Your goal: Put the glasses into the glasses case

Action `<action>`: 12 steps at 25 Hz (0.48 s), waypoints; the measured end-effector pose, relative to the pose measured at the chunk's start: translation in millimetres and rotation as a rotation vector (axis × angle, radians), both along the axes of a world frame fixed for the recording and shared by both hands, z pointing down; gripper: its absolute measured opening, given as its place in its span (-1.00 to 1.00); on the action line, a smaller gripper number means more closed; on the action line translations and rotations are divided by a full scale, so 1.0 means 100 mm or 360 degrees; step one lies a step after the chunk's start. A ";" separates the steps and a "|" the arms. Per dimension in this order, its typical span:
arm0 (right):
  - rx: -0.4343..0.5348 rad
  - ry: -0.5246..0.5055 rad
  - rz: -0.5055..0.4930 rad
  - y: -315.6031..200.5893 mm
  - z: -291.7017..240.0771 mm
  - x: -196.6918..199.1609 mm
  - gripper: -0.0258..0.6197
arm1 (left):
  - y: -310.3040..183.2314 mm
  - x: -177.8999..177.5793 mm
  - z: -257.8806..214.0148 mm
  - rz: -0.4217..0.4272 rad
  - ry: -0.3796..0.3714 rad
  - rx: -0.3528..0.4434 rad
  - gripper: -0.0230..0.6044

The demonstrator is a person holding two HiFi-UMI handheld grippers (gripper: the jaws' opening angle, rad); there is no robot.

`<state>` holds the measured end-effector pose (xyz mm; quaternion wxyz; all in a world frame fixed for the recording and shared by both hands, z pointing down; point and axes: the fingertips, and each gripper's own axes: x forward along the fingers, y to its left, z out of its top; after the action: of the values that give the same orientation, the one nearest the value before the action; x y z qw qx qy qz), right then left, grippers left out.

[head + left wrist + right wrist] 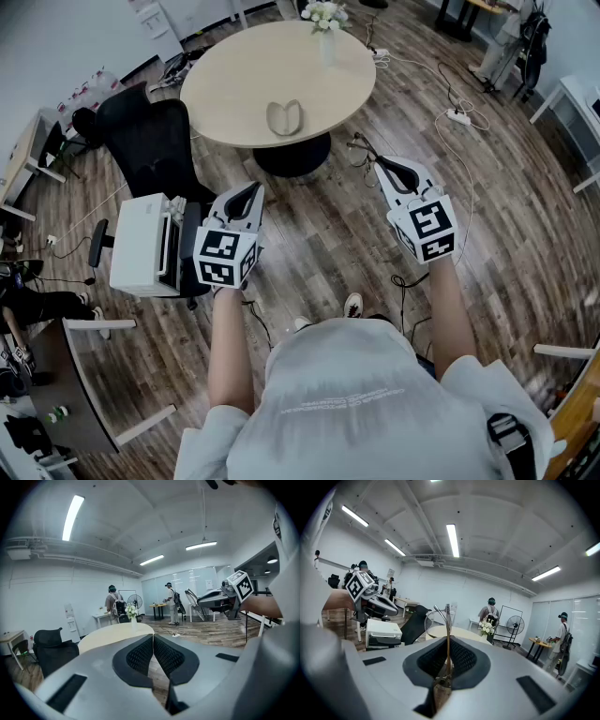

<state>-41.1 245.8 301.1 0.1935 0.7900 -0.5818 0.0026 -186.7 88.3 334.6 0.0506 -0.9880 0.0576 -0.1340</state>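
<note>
The beige glasses case (285, 117) lies open on the round table (234, 80), near its front edge. Both grippers hang above the wooden floor, short of the table. My right gripper (382, 166) is shut on thin metal-framed glasses (446, 620), which stand upright between its jaws (448, 641), one lens (429, 620) showing at their left. My left gripper (251, 188) is shut with nothing between its pads (153, 639). The table (112, 634) shows ahead of it, and the case is hidden in both gripper views.
A vase of white flowers (325, 19) stands at the table's far edge. A black office chair (150, 141) and a white printer (141, 244) are to the left. Cables and a power strip (457, 117) lie on the floor to the right. Two people (171, 603) stand far back.
</note>
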 end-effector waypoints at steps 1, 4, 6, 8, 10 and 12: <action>0.0002 -0.0001 -0.0002 0.00 -0.01 0.02 -0.88 | 0.00 0.02 -0.01 0.0000 0.0000 0.0002 -0.88; 0.0004 -0.0003 -0.0011 -0.01 -0.01 0.08 -0.88 | 0.02 0.09 -0.03 -0.0002 -0.0002 0.0008 -0.88; 0.0003 -0.0003 -0.0023 -0.01 -0.01 0.11 -0.88 | 0.03 0.12 -0.03 -0.0006 -0.0003 0.0011 -0.88; 0.0005 -0.0004 -0.0036 -0.02 -0.01 0.16 -0.88 | 0.04 0.17 -0.03 -0.0011 -0.0009 0.0011 -0.88; 0.0017 -0.0010 -0.0040 -0.02 -0.01 0.23 -0.88 | 0.06 0.22 -0.03 -0.0010 -0.0020 0.0012 -0.88; 0.0041 -0.0028 -0.0041 -0.02 0.00 0.31 -0.88 | 0.08 0.29 -0.01 -0.0014 -0.0034 0.0014 -0.88</action>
<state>-9.7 244.2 300.8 0.1782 0.7848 -0.5936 -0.0005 -158.0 96.3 334.0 0.0549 -0.9860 0.0621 -0.1444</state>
